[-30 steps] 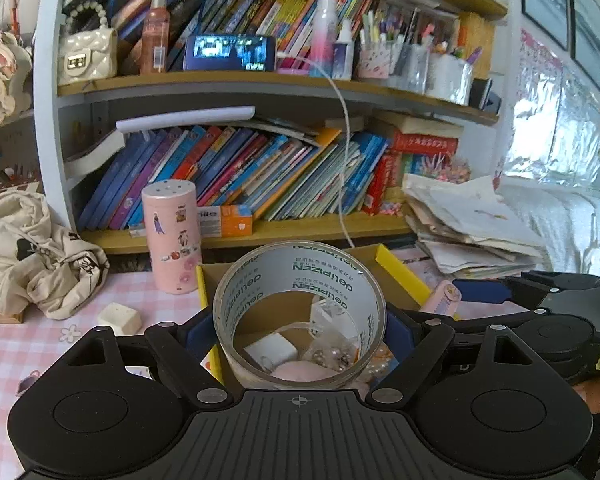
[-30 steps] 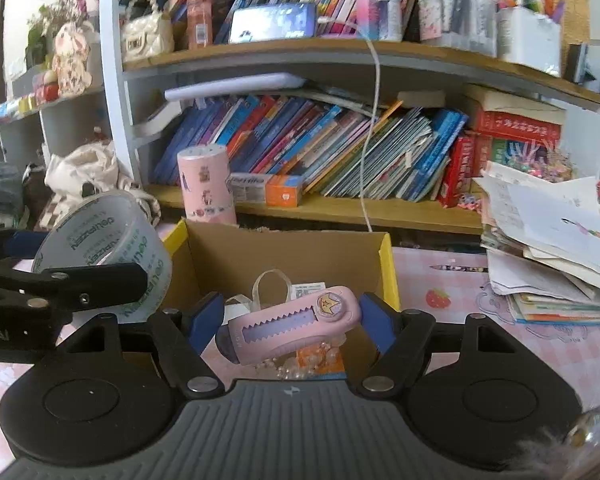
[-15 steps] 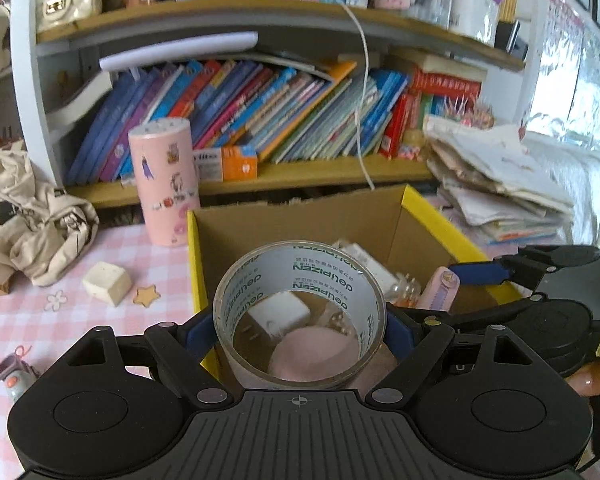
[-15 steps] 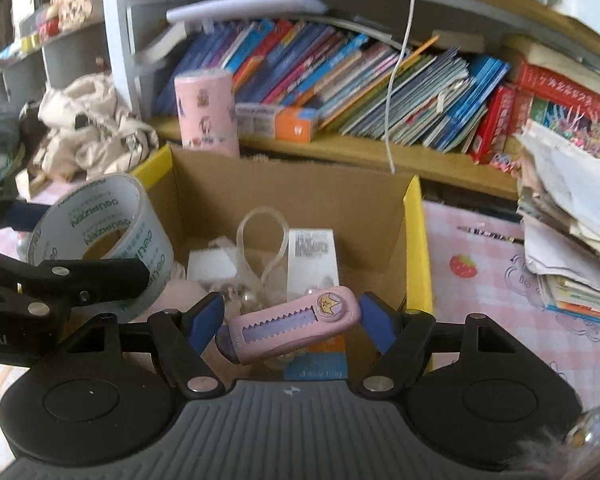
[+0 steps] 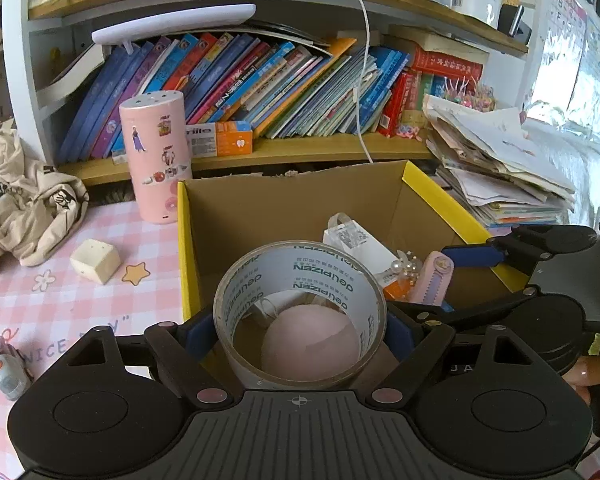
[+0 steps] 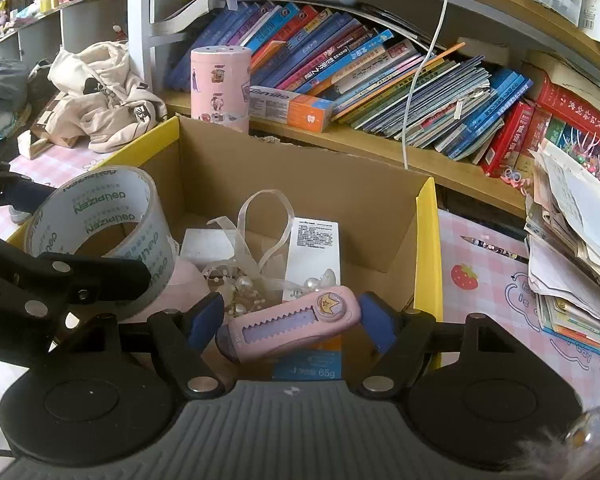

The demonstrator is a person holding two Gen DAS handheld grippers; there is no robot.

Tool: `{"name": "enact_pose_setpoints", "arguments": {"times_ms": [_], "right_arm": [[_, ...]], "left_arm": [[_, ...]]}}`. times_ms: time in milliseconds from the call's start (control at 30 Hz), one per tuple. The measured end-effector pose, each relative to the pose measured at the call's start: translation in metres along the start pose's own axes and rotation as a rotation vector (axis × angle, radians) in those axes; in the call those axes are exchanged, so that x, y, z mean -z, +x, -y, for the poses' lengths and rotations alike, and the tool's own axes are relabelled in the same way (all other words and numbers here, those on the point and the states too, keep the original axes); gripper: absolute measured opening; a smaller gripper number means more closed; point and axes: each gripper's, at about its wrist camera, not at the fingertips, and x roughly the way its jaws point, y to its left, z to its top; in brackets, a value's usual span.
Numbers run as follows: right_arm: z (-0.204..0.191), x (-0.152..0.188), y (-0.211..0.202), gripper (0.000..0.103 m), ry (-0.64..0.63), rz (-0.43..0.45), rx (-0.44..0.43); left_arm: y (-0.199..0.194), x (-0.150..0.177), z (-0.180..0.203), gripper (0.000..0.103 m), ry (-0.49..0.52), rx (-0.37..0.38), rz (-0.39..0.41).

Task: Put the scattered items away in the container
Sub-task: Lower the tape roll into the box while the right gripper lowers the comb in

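Note:
My left gripper (image 5: pixel 300 330) is shut on a clear tape roll (image 5: pixel 296 276) and holds it over the open cardboard box (image 5: pixel 284 208) with yellow flaps. The roll also shows at the left of the right wrist view (image 6: pixel 100 236). My right gripper (image 6: pixel 292 320) is shut on a pink utility knife (image 6: pixel 288 322) held crosswise above the box (image 6: pixel 300 172); the knife also shows in the left wrist view (image 5: pixel 434 280). Inside the box lie a white packet (image 6: pixel 314 248), ribbon, pearl beads (image 6: pixel 244 284) and a pink round thing (image 5: pixel 312 336).
On the pink checked table left of the box lie a cream cube (image 5: pixel 96 260), a star sticker (image 5: pixel 135 273) and a small toy (image 5: pixel 4 368). A pink canister (image 5: pixel 156 156), a crumpled bag (image 5: pixel 24 196), bookshelves behind and a paper stack (image 5: pixel 496 168) at right surround the box.
Both grippers have moved forward and down over the box while still holding the tape roll and the knife. The box now fills more of both views.

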Motion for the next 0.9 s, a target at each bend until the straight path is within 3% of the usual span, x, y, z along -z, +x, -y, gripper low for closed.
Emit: {"name": "enact_pose_setpoints", "arguments": {"times_ms": [400,600,767,900], "right_arm": [[0.014,-0.005,0.008,0.073,-0.011,0.001,-0.035],[0.012,-0.004,0.007,0.073,-0.010,0.002,-0.031],[0.012,-0.005,0.007,0.073,-0.005,0.005,-0.031],[0.011,-0.005,0.007,0.073,-0.001,0.004,-0.037]], "left_arm": [[-0.009,0.005,0.005,0.087,0.000,-0.013,0.006],[-0.012,0.006,0.010,0.087,0.048,-0.035,0.001],[-0.019,0.004,0.015,0.094,0.086,-0.069,0.030],[-0.023,0.004,0.006,0.097,0.035,-0.055,0.046]]}}
